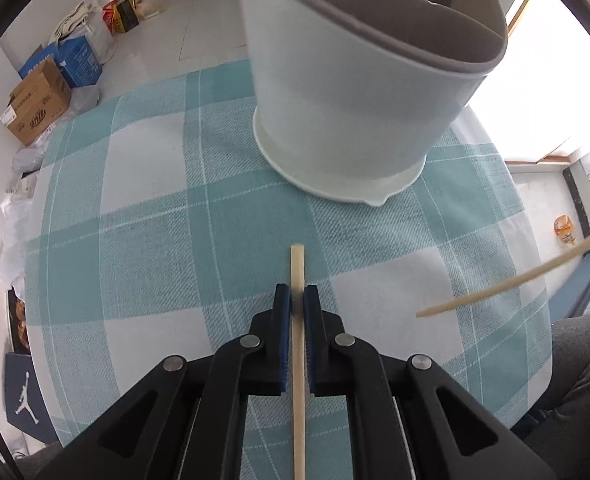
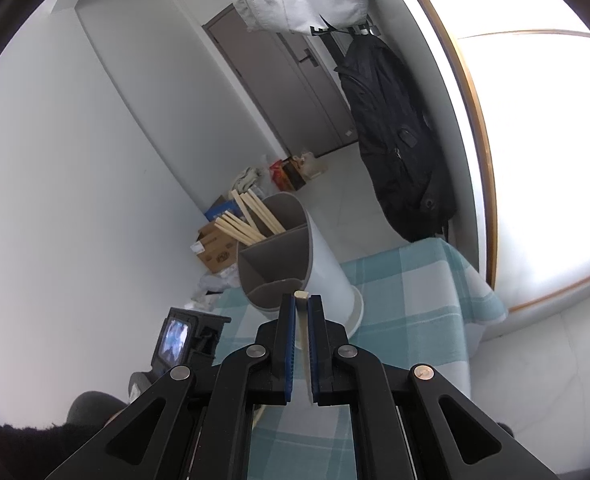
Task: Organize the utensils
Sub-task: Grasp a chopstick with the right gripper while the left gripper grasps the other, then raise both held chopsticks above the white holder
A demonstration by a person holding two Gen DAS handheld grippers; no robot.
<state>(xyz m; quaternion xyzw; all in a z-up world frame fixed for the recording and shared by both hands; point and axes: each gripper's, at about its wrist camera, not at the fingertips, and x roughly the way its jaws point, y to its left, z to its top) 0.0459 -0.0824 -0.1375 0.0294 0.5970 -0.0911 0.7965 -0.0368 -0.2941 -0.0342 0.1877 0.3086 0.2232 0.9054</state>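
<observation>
Two clamped chopsticks point(image 1: 298, 344), one per tool point(image 1: 297, 294).

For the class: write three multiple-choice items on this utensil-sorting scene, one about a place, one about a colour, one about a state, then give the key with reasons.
1. Where are the stored wooden chopsticks?
A. far compartment of the white divided holder
B. on the floor
C. in the black backpack

2. What colour is the checked tablecloth?
A. red and yellow
B. teal and white
C. plain black

3. What is the left claw doing?
A. gaping empty
B. clamping a spoon
C. shut on a single wooden chopstick

Key: A, they lean there in the right wrist view; B, the checks show it; C, the pads press the stick.
</observation>
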